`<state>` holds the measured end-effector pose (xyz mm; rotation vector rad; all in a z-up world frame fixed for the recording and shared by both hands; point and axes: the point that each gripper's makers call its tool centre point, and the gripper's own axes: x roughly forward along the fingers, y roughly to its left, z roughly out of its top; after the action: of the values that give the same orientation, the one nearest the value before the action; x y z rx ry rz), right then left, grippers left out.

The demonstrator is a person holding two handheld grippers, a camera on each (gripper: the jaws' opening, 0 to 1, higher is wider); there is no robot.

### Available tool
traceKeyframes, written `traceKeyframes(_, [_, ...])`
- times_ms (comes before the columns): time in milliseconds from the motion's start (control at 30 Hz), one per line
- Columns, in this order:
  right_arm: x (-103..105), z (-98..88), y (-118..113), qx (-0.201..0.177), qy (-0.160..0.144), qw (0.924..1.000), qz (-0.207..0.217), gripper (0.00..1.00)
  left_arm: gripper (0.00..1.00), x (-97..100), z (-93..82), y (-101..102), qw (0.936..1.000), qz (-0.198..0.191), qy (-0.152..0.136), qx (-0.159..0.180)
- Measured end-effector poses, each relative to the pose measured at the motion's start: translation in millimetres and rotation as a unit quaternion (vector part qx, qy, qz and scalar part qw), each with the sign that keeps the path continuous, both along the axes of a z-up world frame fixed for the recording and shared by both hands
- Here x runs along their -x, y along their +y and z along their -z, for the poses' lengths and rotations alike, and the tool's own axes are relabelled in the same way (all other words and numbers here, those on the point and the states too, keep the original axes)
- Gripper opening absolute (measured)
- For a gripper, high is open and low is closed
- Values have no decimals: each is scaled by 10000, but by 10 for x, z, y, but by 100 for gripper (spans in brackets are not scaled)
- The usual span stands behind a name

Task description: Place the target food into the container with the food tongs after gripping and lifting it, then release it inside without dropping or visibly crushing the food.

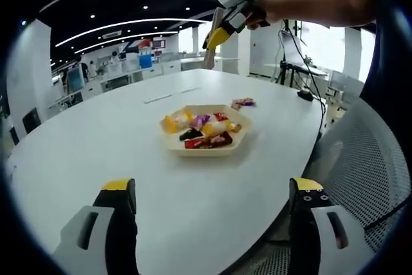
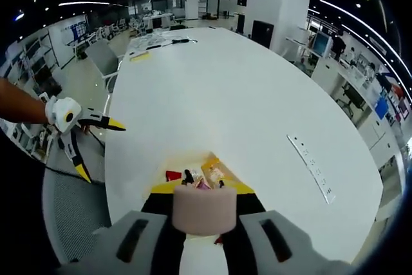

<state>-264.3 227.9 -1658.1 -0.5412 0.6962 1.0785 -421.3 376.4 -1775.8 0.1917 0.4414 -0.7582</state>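
— White oval table (image 1: 96, 159) in a big open-plan office, light strips curving across a dark ceiling. What's on it?

— A beige hexagonal tray (image 1: 177, 146) sits near the table's near edge, holding a loose heap of wrapped sweets (image 1: 205, 130) in yellow, purple, red and dark wrappers. One purple-wrapped sweet (image 1: 243, 102) lies on the bare table just beside the tray's far side, apart from the heap.

— And the left gripper (image 1: 212, 185)?

— Its jaws stand wide apart with nothing between them, low over the table on the near side of the tray. From the right gripper view it (image 2: 102, 148) hangs off the table's edge, over a grey mesh chair (image 2: 64, 210), yellow tips splayed.

— The right one?

— The right gripper (image 1: 215, 37) is held high in the air by a person's hand (image 1: 261, 12), beyond the tray. Its jaws are closed on beige food tongs (image 1: 210, 56), which hang down from the yellow tips, well clear of the table.

— How wide are the tongs?

— I cannot tell. In the right gripper view the tongs (image 2: 199, 214) appear as a blunt pinkish-beige end clamped between the jaws, hiding the arms. No food shows in them. Under that end, part of the tray and its sweets peeks out.
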Motion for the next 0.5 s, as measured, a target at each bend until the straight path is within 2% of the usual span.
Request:
traceKeyframes(267, [-11,-21,-278,-55,-156,9999,-45,20,99,-8,-29,-11,9999,-29,8,119])
traceKeyframes(500, [-61,-43,-611,-162,-262,9995,10,20,99,3,-3,-27,9999,25,63,144])
